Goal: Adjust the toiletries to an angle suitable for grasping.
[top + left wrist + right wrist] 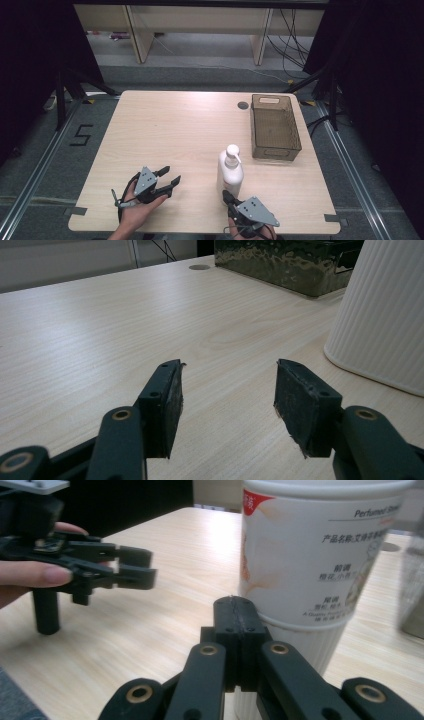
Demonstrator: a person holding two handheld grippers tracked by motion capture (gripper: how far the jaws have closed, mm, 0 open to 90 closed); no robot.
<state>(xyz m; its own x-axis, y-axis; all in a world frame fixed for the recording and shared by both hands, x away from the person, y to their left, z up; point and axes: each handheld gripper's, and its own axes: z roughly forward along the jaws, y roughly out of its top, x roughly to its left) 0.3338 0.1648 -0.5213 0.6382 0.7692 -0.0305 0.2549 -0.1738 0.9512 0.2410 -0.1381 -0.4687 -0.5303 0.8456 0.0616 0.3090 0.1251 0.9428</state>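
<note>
1. Pump bottle (230,172): white, ribbed lower body, printed label, pump head on top. Stands upright on the light wood counter (170,130), toward the near right part of it.
2. Right gripper (226,196): held low at the near edge, just in front of the bottle's base. In the right gripper view its jaws are pressed together with no gap and nothing between them; the tips sit right against the bottle's (320,570) lower wall, though actual contact cannot be told.
3. Left gripper (170,176): held in the person's left hand (134,207) to the left of the bottle, apart from it. Jaws wide open and holding nothing; bare counter shows between them in the left gripper view, with the bottle's ribbed wall (385,325) at the right edge.
4. Bin (275,127): dark translucent, rectangular, on the far right of the counter, just beyond the bottle and not touching it.
5. Round grommet (243,105) in the counter, just left of the bin's far end.
</note>
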